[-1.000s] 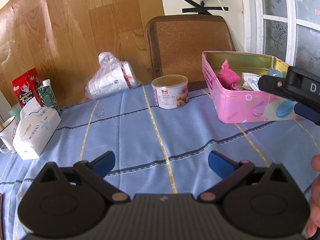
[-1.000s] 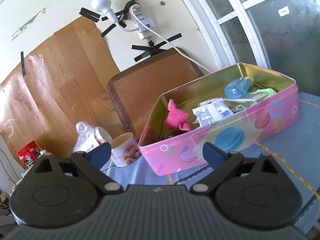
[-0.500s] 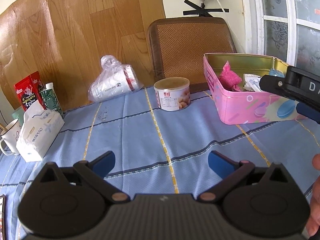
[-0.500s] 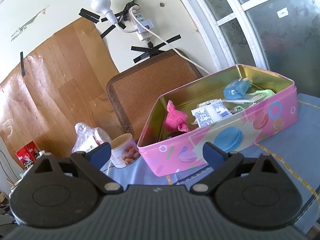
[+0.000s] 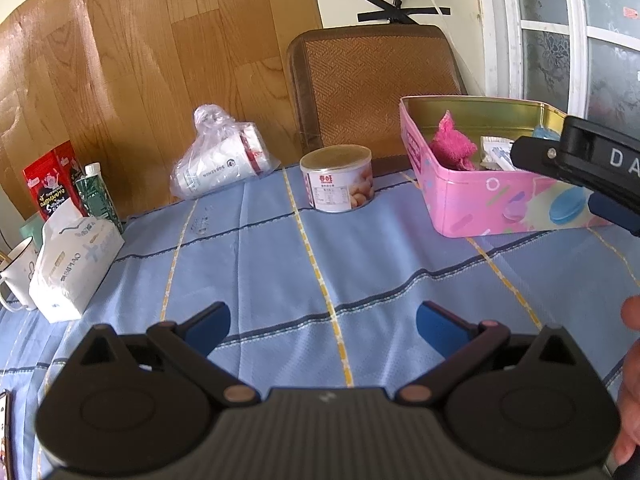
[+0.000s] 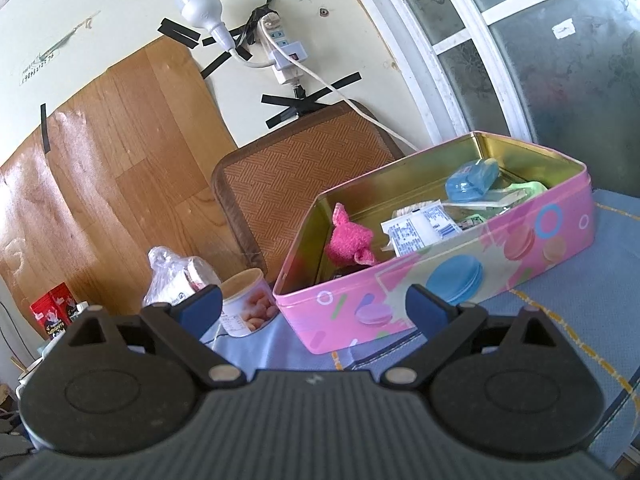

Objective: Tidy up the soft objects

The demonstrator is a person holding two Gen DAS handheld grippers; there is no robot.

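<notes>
A fuzzy pink cloth (image 6: pixel 349 237) lay crumpled inside an open pink tin (image 6: pixel 460 280), against its left wall, beside paper packets (image 6: pixel 420 230) and a blue plastic case (image 6: pixel 472 180). The tin sat on a blue tablecloth (image 5: pixel 320 260), at two o'clock from the left gripper (image 5: pixel 322 322). That gripper hovered low over the cloth, jaws spread wide and empty. The right gripper (image 6: pixel 314 306) pointed at the tin's near wall, jaws likewise apart, holding nothing.

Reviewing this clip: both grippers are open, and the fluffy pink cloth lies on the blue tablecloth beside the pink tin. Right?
Not quite. The right wrist view shows the fluffy pink cloth inside the pink tin, at its left end, not on the blue tablecloth. Both the left gripper and right gripper are open.
</notes>
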